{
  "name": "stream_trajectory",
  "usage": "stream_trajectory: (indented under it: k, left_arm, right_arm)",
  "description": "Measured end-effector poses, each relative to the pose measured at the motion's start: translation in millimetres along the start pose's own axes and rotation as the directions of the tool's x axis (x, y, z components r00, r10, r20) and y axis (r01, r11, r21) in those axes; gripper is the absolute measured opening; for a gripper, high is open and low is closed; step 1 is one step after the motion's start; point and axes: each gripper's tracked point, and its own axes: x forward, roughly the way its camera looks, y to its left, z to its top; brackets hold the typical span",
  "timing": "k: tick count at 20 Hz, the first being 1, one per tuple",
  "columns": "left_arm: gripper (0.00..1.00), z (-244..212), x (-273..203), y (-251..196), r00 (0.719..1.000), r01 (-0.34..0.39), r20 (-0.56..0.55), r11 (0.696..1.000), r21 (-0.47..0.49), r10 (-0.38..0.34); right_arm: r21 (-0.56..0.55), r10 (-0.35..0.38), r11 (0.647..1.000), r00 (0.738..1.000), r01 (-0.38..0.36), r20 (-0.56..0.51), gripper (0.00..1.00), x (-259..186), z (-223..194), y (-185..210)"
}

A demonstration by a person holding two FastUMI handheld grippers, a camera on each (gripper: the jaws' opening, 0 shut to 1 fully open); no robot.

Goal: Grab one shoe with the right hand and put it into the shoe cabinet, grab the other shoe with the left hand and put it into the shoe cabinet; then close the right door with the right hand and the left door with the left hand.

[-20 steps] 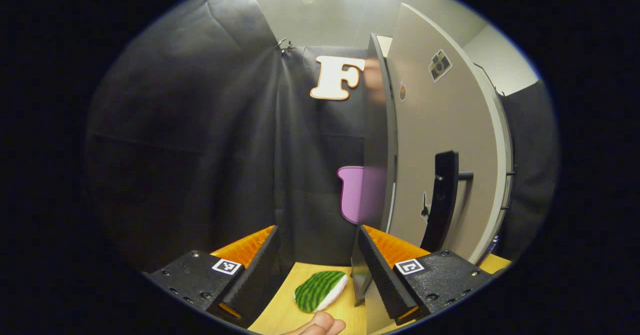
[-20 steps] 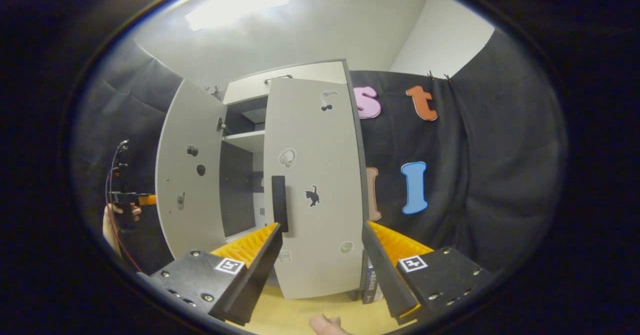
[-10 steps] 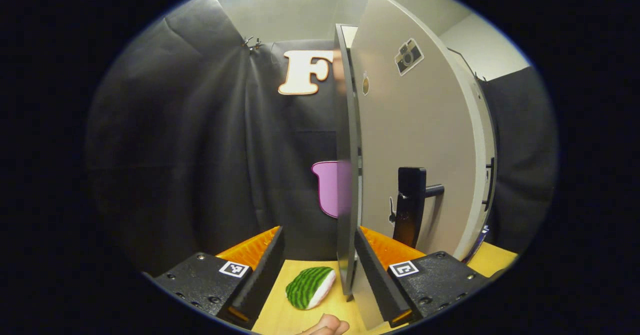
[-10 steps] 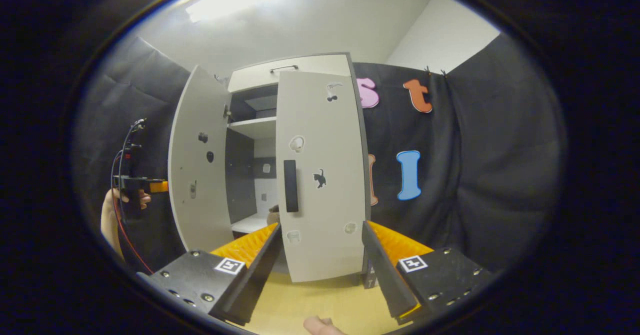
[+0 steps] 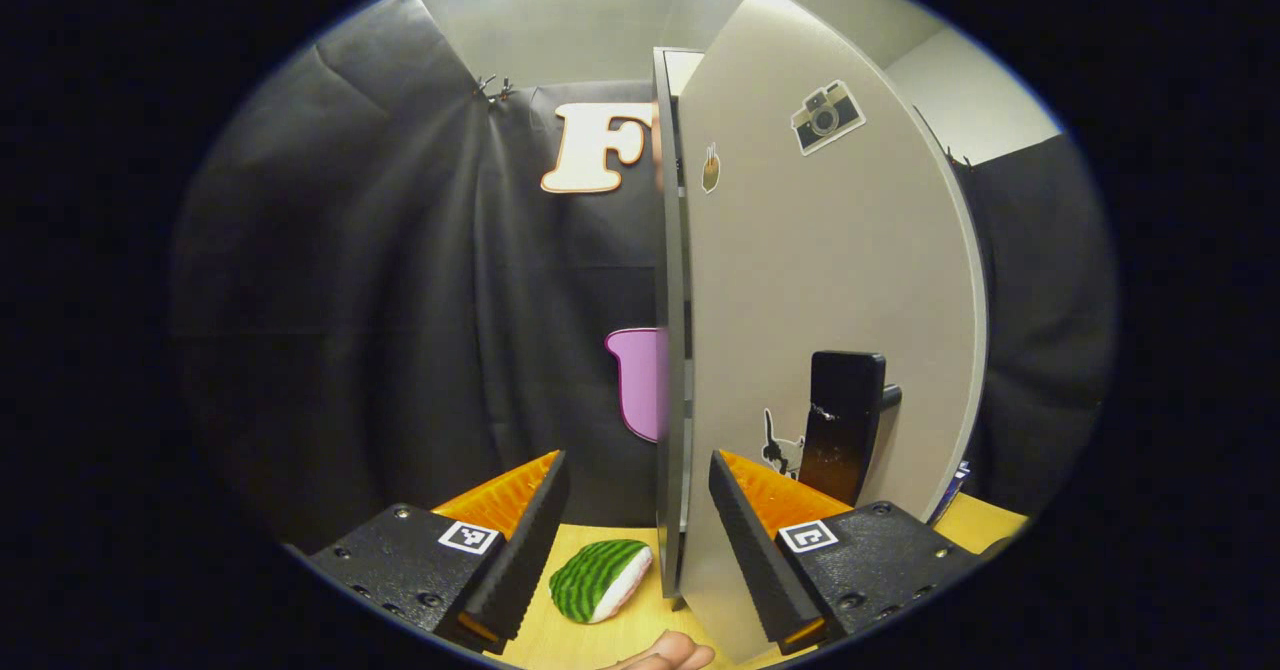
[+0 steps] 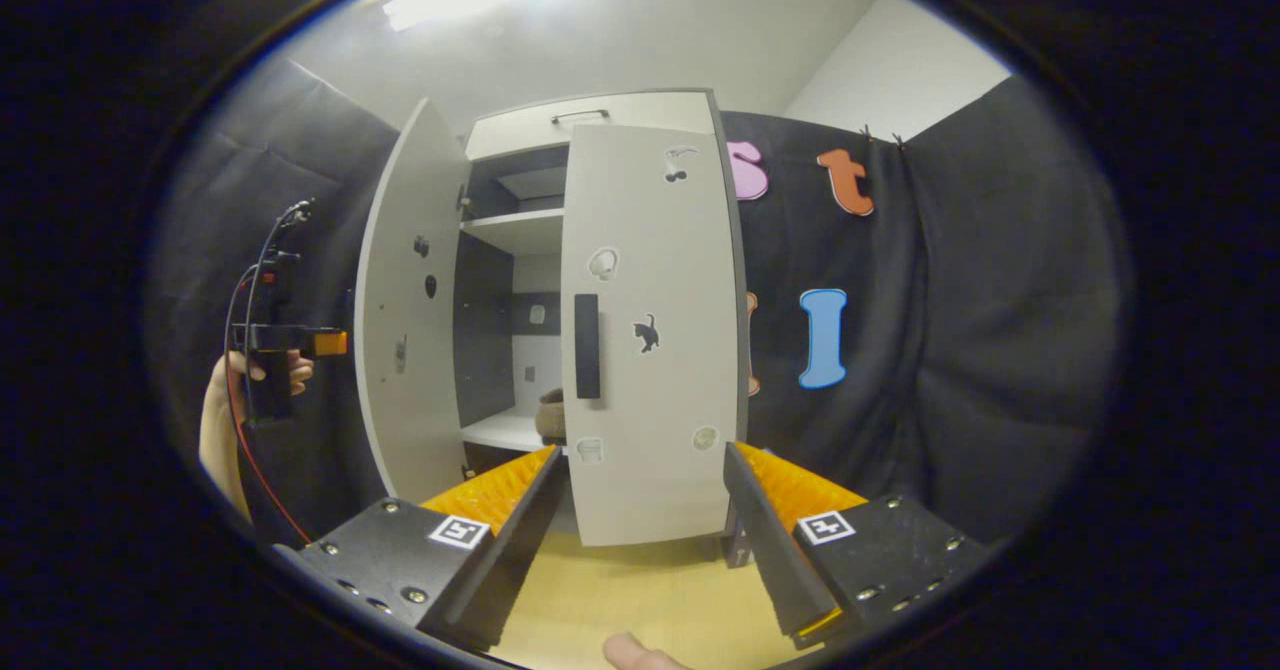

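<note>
In the left gripper view the left tongs (image 5: pixel 632 510) stand spread at the bottom of the frame, holding nothing; the free edge of the left door (image 5: pixel 672 330) rises between the two fingers, just beside the right-hand one, though contact cannot be told. That door's pale face fills the centre right, with a black handle (image 5: pixel 842 422) low on it and a camera sticker (image 5: pixel 826 117) near its top. On the yellow bench (image 5: pixel 620 640), lower centre, lies a green-striped watermelon-slice toy (image 5: pixel 595 578), just left of the door's foot. In the right gripper view the right tongs (image 6: pixel 640 510) are likewise spread and empty at the bottom, set back from the shoe cabinet (image 6: pixel 560 310) in mid-frame. The right door (image 6: pixel 650 330) is nearly shut, its black handle (image 6: pixel 587 346) at centre, while the left door stands swung wide at centre left. Through the gap between the doors a brown shoe (image 6: pixel 550 416) sits on the lower shelf (image 6: pixel 500 432). At far left a hand (image 6: pixel 235 400) holds the left tongs beside the open door.
</note>
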Motion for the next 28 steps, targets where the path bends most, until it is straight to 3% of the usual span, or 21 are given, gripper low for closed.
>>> stream_trajectory:
  k: [13,17,22,28]
  left_arm:
    - [0.85,-7,10,-38,0.999,0.016,-0.030,1.000,-0.010,-0.016]
    - [0.87,-15,22,-66,0.994,0.081,-0.075,0.997,-0.007,-0.082]
    - [0.87,-12,1,-92,0.990,0.130,-0.044,0.989,-0.067,-0.133]
    - [0.90,-13,-28,-105,0.996,0.085,-0.037,0.996,0.000,-0.085]
  right_arm:
    - [0.002,0.032,0.999,0.999,-0.032,0.037,0.96,-20,-5,15]
    - [0.010,0.037,0.999,0.999,-0.038,0.039,0.96,-25,-7,11]
    - [0.023,0.030,0.999,0.998,-0.031,0.062,0.96,-39,1,4]
    - [0.055,0.022,0.998,0.997,-0.026,0.076,0.96,-43,4,1]
